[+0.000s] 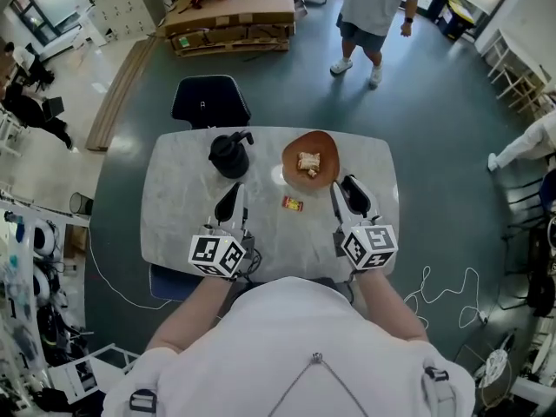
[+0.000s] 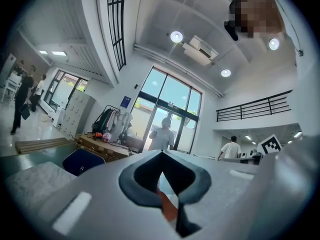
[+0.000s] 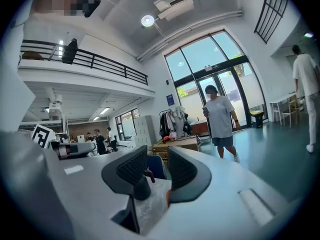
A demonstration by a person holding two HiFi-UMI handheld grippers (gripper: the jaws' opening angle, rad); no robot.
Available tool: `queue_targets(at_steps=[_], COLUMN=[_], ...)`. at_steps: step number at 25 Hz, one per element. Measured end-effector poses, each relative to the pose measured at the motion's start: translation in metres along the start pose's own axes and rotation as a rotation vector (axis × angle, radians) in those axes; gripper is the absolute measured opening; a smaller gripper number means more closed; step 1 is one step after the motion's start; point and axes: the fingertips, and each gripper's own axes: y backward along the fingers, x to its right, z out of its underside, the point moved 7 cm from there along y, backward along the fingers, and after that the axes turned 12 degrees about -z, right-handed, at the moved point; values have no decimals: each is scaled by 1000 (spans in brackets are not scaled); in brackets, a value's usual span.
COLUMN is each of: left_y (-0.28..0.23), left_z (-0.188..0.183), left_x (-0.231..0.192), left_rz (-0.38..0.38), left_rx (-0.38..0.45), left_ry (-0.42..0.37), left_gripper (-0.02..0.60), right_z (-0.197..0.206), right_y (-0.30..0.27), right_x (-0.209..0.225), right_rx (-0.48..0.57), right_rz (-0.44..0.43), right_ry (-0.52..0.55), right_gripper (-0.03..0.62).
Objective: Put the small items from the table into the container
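Note:
On the marble table a brown bowl holds one small pale item. A small red and yellow packet lies on the tabletop just in front of the bowl, between my two grippers. My left gripper is to the packet's left, its fingertips meeting with nothing in them. In the left gripper view the left gripper shows closed tips and an orange strip of the bowl behind them. My right gripper is right of the packet with its jaws apart and empty, as the right gripper also shows in its own view.
A black jug stands left of the bowl, just beyond the left gripper. A dark blue chair is at the table's far side. A person walks on the floor beyond, near a pallet of cardboard.

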Motion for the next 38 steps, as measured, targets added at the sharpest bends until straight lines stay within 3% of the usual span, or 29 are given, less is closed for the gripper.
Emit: queue_targets(at_steps=[5, 17, 25, 34, 36, 38], left_y=[2, 24, 30, 36, 41, 45], left_z=[8, 44, 71, 90, 92, 92], left_x=[-4, -32, -63, -85, -86, -87], left_rz=[-19, -141, -236, -300, -314, -324], left_rx=[-21, -134, -195, -243, -249, -250], left_ry=[-1, -1, 18, 39, 47, 52], left_gripper=[3, 3, 3, 3, 3, 3], right_z=[41, 213, 315, 370, 375, 376], right_y=[-20, -74, -119, -147, -146, -145], right_x=[18, 70, 95, 107, 106, 103], right_rx=[-129, -629, -884, -1056, -1067, -1071], right_rz=[-68, -170, -217, -221, -222, -223], right_ry=[-16, -11, -61, -33, -33, -18], right_gripper=[106, 141, 166, 164, 143, 33])
